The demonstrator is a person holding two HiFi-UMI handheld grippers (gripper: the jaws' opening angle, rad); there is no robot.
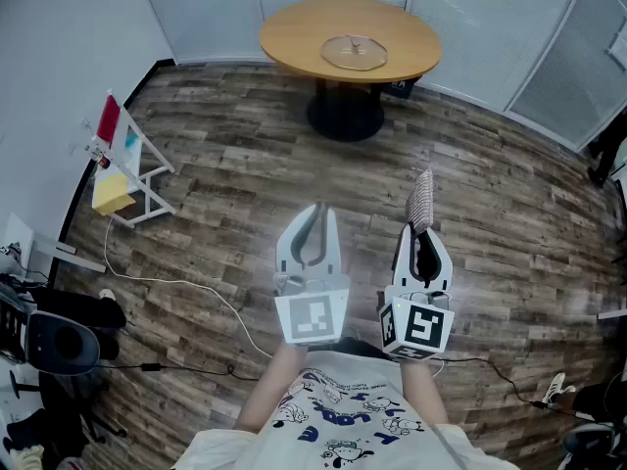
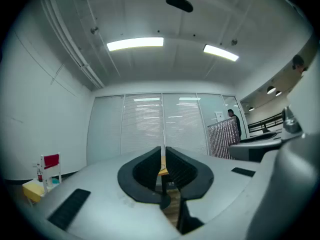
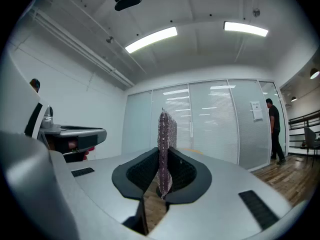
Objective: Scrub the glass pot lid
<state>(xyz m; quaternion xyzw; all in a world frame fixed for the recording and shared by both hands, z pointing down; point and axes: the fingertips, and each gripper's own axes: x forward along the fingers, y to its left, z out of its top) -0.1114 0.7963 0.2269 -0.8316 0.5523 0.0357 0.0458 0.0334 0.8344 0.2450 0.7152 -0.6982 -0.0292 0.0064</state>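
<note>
One glass pot lid (image 1: 354,51) lies flat with its knob (image 1: 355,43) up on the round wooden surface (image 1: 294,29), well ahead of both tongs and roughly on the line between them, with a wide stretch of plank floor (image 1: 225,184) to cross first. It looks stiff, smooth and fairly heavy for its size. It would likely skate on the wood under a sideways rub and could crack if knocked off the edge. The small centre knob is the sensible place to take hold, since the thin rim offers a poorer bite. The left tongs (image 2: 163,156) are drawn to a narrow slit with nothing between them, which leaves them free to pinch that knob. The right tongs (image 3: 162,164) are clamped on a glittery mesh scouring pad (image 3: 164,144), which stands upright above the tips and looks soft and floppy enough to follow the lid's curve. Both pairs are held side by side, close to the person's body, pointing toward the surface. Off beyond the left tongs stands a small white rack (image 1: 122,164) carrying red and yellow items
</note>
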